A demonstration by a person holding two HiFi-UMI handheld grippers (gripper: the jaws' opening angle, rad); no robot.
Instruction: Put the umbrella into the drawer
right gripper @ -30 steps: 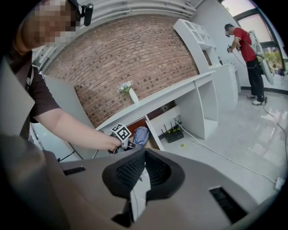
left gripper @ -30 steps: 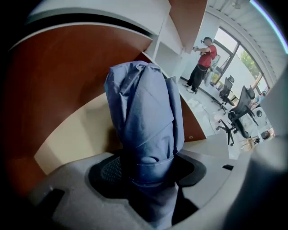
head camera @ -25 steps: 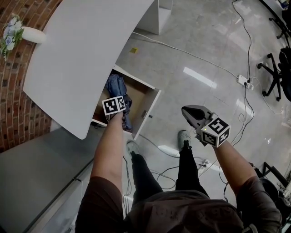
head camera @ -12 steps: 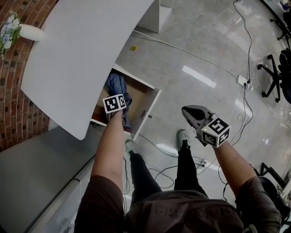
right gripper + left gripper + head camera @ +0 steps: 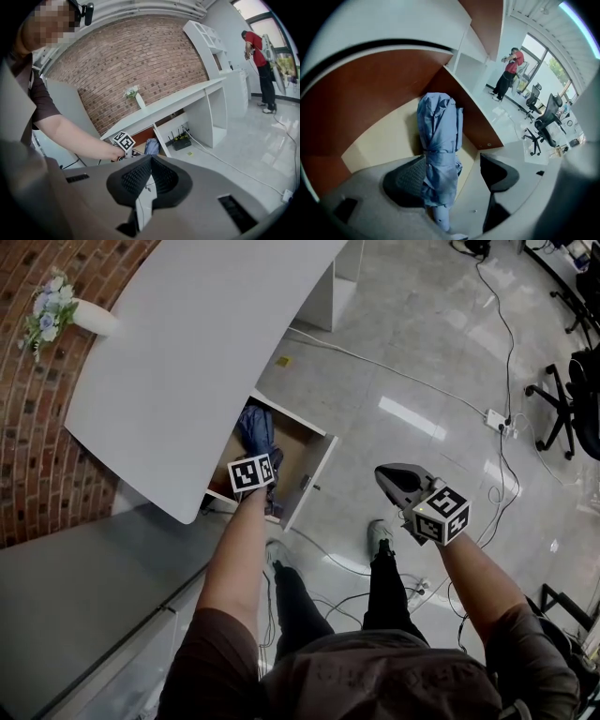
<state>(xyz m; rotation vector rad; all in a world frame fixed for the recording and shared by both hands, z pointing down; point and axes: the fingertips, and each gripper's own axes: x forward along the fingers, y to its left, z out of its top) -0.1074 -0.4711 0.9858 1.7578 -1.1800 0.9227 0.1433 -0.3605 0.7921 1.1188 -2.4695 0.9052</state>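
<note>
Umbrella between left gripper's just-widened jaws (in drawer)

Blue folded umbrella — strap-wrapped, lying lengthwise inside open wooden drawer.

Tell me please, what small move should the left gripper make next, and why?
Probably lift the left gripper straight up out of the drawer. Its jaws have just been opening and stand apart; the umbrella rests in the drawer between them, so it seems released.
</note>
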